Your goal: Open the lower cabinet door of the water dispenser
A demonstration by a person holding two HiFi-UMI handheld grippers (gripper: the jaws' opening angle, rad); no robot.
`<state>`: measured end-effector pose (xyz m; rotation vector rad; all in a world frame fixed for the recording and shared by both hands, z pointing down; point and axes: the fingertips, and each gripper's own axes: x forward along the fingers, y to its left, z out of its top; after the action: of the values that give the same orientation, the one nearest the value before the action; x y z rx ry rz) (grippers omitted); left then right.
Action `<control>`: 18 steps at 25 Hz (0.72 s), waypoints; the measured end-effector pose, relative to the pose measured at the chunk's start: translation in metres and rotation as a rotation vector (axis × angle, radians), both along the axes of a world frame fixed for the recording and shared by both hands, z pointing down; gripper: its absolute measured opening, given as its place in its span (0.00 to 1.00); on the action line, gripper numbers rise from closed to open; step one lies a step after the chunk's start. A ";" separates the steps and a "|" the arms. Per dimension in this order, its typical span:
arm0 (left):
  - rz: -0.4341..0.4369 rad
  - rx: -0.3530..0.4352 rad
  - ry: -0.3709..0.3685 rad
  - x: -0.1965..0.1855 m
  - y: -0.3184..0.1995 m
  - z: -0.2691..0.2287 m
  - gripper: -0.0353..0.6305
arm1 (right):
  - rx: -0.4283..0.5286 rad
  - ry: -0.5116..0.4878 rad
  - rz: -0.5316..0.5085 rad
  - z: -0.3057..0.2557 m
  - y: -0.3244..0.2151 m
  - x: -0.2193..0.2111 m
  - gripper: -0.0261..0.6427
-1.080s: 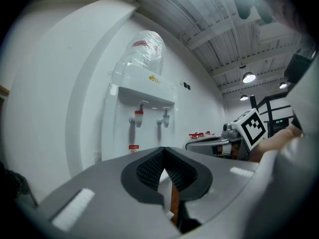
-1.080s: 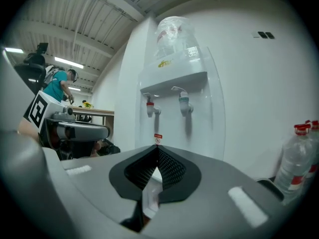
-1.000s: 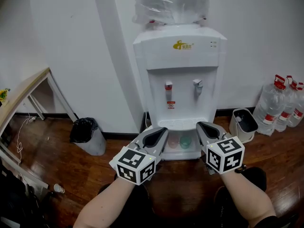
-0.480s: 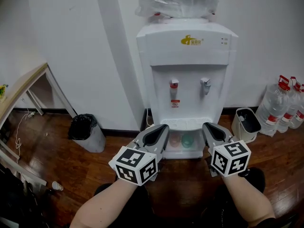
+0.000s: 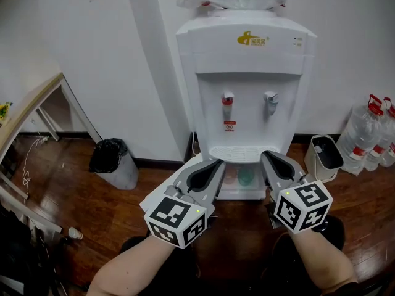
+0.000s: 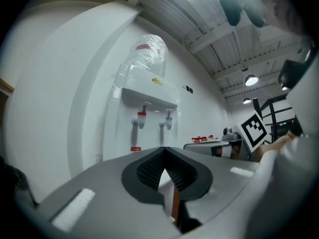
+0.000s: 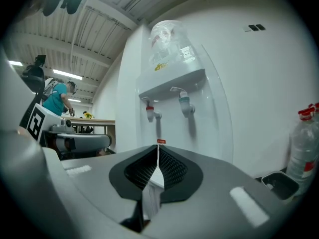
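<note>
A white water dispenser (image 5: 247, 85) stands against the wall with a red tap (image 5: 228, 97), a blue tap (image 5: 270, 98) and a bottle on top. Its lower cabinet door (image 5: 239, 179) shows low down between my two grippers, with cups dimly visible behind it. My left gripper (image 5: 214, 164) points level at the door's left side, jaws together, holding nothing. My right gripper (image 5: 265, 158) points at the door's right side, also shut and empty. Both stay short of the door. The left gripper (image 6: 163, 151) and the right gripper (image 7: 158, 148) each look onto the dispenser (image 6: 149, 91) (image 7: 172, 81).
A bin lined with a black bag (image 5: 113, 163) stands left of the dispenser. A small white bin (image 5: 325, 156) and several water bottles (image 5: 369, 134) stand to the right. A desk (image 5: 24, 119) runs along the left. A person (image 7: 55, 98) stands far off.
The dispenser has shifted right and lower in the head view and looks a little larger. Both grippers have kept their places in front of it, jaws together.
</note>
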<state>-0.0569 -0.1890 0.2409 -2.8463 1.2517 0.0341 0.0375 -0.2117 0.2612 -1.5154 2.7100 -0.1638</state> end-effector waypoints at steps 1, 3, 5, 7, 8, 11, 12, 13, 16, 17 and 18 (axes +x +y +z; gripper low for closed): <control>-0.011 0.035 -0.021 -0.002 -0.002 -0.003 0.09 | 0.000 0.004 0.000 -0.001 0.000 0.000 0.04; -0.013 0.105 -0.067 -0.005 -0.007 -0.015 0.09 | 0.013 0.031 -0.001 -0.008 -0.001 0.001 0.04; 0.014 0.113 -0.078 -0.006 -0.012 -0.025 0.09 | 0.034 0.056 0.003 -0.018 -0.004 0.003 0.04; 0.033 0.095 -0.055 -0.006 -0.015 -0.030 0.09 | 0.049 0.048 0.006 -0.029 -0.004 0.003 0.04; 0.031 0.090 -0.044 -0.005 -0.016 -0.029 0.09 | 0.056 0.040 0.006 -0.033 -0.003 0.001 0.04; -0.020 0.083 -0.011 -0.006 -0.022 -0.015 0.09 | 0.073 0.031 0.017 -0.035 -0.004 -0.005 0.04; -0.056 0.082 0.011 -0.009 -0.026 -0.008 0.10 | 0.071 0.026 0.022 -0.031 -0.005 -0.007 0.04; -0.097 0.083 0.042 -0.013 -0.030 -0.002 0.11 | 0.065 0.023 0.027 -0.025 -0.007 -0.008 0.04; -0.198 0.092 0.089 -0.025 -0.040 0.014 0.11 | 0.052 0.009 0.047 -0.001 -0.013 -0.008 0.04; -0.217 0.093 0.079 -0.027 -0.041 0.021 0.11 | 0.046 -0.003 0.060 0.008 -0.015 -0.006 0.04; -0.229 0.084 0.069 -0.029 -0.042 0.030 0.11 | 0.036 -0.018 0.076 0.018 -0.017 -0.002 0.04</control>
<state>-0.0854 -0.2309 0.2713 -2.6348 1.5418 0.1757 0.0351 -0.2289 0.2794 -1.5961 2.6218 -0.1247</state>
